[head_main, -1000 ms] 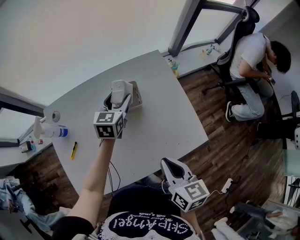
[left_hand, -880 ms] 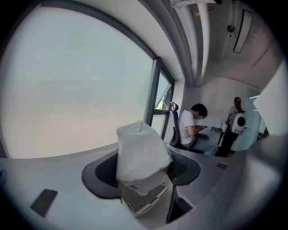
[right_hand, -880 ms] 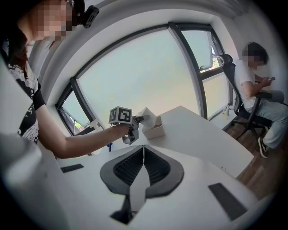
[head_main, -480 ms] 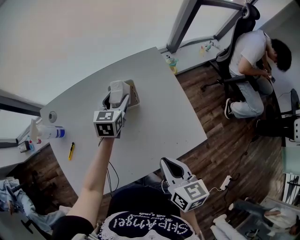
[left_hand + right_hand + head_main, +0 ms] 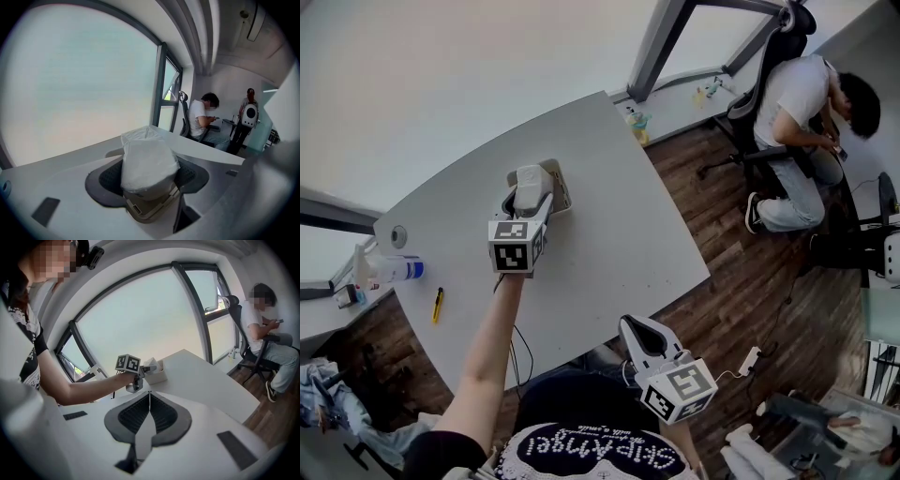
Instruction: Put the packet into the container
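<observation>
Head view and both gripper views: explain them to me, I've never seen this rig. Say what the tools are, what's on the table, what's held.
A person holds a two-jaw gripper in each hand. The head view looks down from their head; each gripper view looks along one tool's jaws. The left gripper clamps a white packet over a small open container on the grey table. The right gripper is shut and empty. A spray bottle and a yellow cutter lie at the table's left.

Grey table [image 5: 619,234] on wood floor [image 5: 750,291] w/ big windows [image 5: 140,319]
</observation>
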Tool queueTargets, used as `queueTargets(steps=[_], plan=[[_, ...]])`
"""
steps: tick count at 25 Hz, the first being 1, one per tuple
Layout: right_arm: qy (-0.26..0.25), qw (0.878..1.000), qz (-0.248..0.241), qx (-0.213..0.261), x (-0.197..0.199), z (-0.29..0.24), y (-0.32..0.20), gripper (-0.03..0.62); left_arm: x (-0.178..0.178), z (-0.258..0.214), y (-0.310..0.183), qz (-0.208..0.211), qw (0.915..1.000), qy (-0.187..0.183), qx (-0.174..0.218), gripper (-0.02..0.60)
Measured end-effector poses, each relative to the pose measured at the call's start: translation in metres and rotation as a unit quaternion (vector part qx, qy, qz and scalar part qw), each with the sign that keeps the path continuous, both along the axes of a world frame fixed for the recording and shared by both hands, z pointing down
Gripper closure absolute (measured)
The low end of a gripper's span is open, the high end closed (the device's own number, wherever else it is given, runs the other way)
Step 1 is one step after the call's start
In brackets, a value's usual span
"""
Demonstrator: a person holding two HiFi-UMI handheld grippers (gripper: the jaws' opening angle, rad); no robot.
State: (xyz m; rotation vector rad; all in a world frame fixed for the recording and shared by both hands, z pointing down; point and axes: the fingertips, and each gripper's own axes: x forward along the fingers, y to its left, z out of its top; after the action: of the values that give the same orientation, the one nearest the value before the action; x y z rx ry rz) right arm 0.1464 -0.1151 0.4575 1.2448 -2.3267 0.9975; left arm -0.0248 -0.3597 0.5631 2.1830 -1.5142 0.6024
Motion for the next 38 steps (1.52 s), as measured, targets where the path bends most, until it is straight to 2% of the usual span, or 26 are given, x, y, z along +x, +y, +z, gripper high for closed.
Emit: queueTargets(steps=[5,10,19,26,38], plan=[[0.001,1.0,0.008,-0.006,0.007,0.002,0.0,0.577,-0.001,0.007,-0.001,-0.002,0.9993,-0.033,-0.016,0.293],[-0.002,1.0,0.004,-0.006,0.008,0.003,0.0,0.579,-0.001,0.008,-0.005,-0.009,0.9991,-0.034,-0.022,0.293],[-0.003,1.0,0.0,-0.008,0.008,0.003,0.0,0.578,0.002,0.011,-0.003,0.007,0.9982,-0.054,-0.027,0.291],[-0.004,1.0,-0.004,-0.005,0.007,0.003,0.001,0.579,0.004,0.015,-0.002,0.024,0.9949,-0.091,-0.035,0.291],[-0.007,1.0,-0.006,0.002,0.005,0.0,0.002,0.579,0.002,0.016,-0.004,0.022,0.9948,-0.091,-0.039,0.291]])
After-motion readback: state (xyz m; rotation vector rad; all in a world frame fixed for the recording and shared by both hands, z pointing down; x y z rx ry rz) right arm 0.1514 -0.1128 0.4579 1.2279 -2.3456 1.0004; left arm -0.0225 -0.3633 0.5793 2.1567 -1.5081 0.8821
